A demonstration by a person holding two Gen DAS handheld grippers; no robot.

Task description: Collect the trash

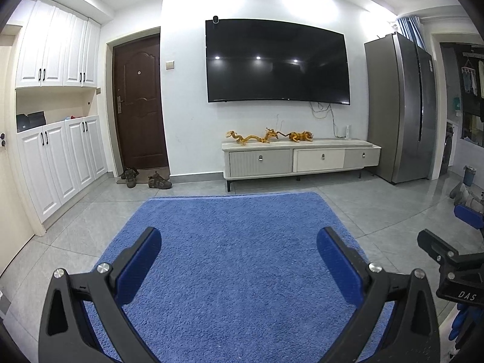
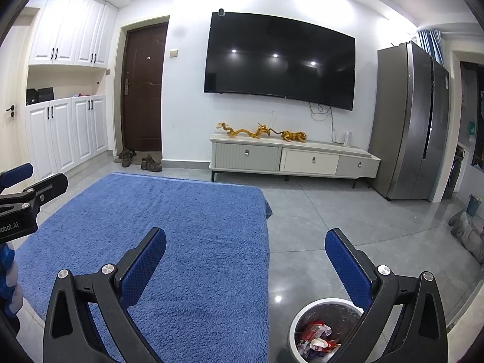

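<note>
Right gripper (image 2: pixel 245 243) is held wide open, empty, level above the rug (image 2: pixel 169 227); bin (image 2: pixel 295 326) of trash (image 2: pixel 314 335) sits under its right finger. Left gripper (image 1: pixel 239 243) is likewise spread over the rug.

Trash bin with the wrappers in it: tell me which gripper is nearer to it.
Right. The right gripper hangs open just above the trash bin, which sits beside its right finger. The left gripper is open farther left over the blue rug; its camera doesn't show the bin.
</note>
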